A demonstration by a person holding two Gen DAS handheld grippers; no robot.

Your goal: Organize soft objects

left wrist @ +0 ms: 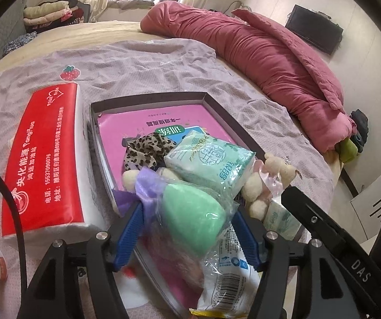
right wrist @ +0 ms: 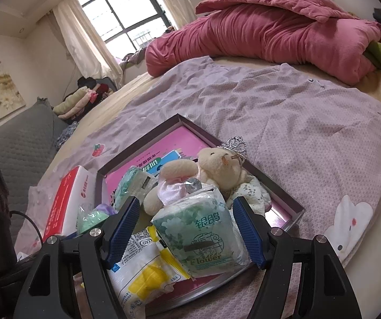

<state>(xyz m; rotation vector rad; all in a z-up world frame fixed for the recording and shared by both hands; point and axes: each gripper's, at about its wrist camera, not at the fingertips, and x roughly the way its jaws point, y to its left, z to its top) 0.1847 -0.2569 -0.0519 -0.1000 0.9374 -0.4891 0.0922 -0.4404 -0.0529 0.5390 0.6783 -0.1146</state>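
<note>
The left claw (left wrist: pixel 187 228) stands open around the bagged green sponge (left wrist: pixel 194 218), pads clear; lift straight off without snagging its wrap. The right claw (right wrist: pixel 186 228), also open, straddles a tissue pack (right wrist: pixel 203 228). Both lie in the shallow box (left wrist: pixel 148 96) on the bed.
</note>
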